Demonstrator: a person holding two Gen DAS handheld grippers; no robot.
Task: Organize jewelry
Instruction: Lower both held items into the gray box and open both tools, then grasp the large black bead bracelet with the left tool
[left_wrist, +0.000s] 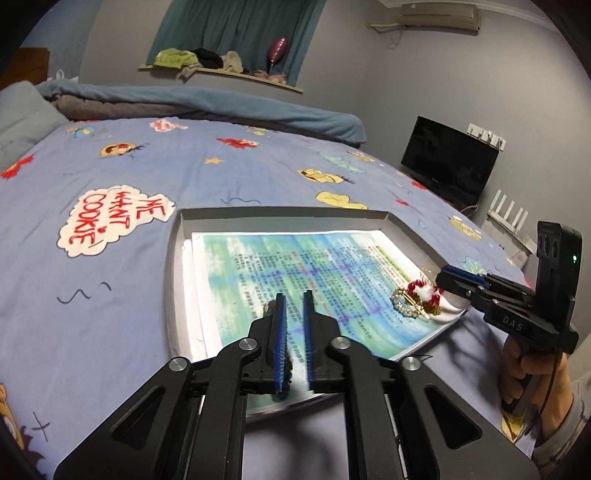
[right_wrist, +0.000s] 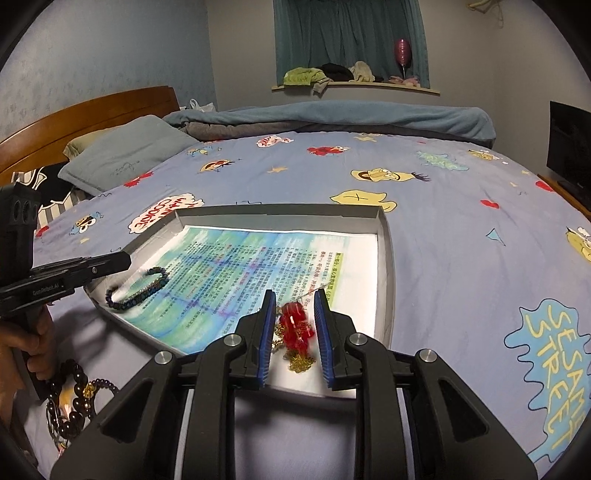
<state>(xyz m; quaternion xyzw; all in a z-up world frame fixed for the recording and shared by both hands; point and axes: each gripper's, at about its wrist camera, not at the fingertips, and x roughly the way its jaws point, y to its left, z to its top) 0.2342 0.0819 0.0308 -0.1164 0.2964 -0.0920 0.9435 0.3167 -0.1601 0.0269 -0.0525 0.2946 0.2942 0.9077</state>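
Left gripper (left_wrist: 292, 301): jaws apart, nothing clamped between the blue pads (left_wrist: 280, 343). It hangs over the near left corner of the tray (left_wrist: 173, 254). A dark bead bracelet (right_wrist: 138, 290) lies on the printed paper (left_wrist: 295, 266) just under and to the left of its fingers; in the left wrist view only a bit of it shows beside the left pad. In the right wrist view its tip sits right over the bracelet, contact unclear.

Right gripper (right_wrist: 294, 301): jaws apart, not closed on anything. Red bead piece (right_wrist: 295, 326) with gold chain (right_wrist: 301, 360) sits between the fingers, low on the paper near the tray's near right edge; red beads are blurred. Can't tell if the pads touch it. In the left wrist view the right gripper (left_wrist: 441, 278) points at the same red-and-gold cluster (left_wrist: 421, 299), with a gold ring-shaped piece (left_wrist: 404, 301) beside it.

Tray is shallow, grey-rimmed, lined with blue-green paper with text, resting on the bedsheet (right_wrist: 443, 221).

Outside the tray, by the person's left hand (right_wrist: 22, 347), a pile of dark bead strands (right_wrist: 79, 398) lies on the sheet. Right hand (left_wrist: 532, 373) holds the right gripper's handle.
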